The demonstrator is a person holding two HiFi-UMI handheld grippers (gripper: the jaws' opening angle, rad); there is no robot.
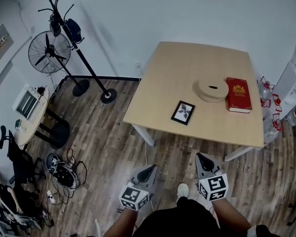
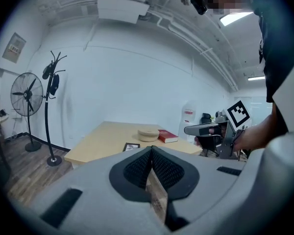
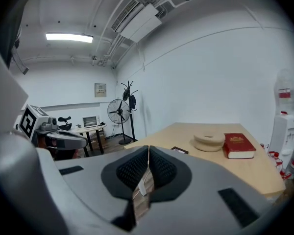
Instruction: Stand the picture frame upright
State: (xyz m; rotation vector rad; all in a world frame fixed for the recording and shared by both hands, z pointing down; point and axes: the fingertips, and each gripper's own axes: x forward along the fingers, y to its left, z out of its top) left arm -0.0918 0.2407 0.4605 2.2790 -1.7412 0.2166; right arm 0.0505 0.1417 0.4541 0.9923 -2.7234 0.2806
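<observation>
lying flat near the front edge of the tabletop (image 1: 177, 65), the picture frame (image 1: 183, 112) looks light, stiff and probably glass-fronted, best pinched by its rim, while the left gripper (image 1: 150, 168) and right gripper (image 1: 203, 156) hover short of it, both closed on nothing.

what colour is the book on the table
Red, with a gold emblem on the cover; the book shows best in the head view.

From the head we look steeply down from well back, with the table (image 1: 187, 73) ahead and the left gripper (image 1: 149, 169) and right gripper (image 1: 202, 157) at the bottom edge. Each gripper camera looks nearly level along its own jaws toward that table from short of it. All three views share the tabletop, red book (image 1: 238, 95) and fan (image 1: 49, 52).
</observation>
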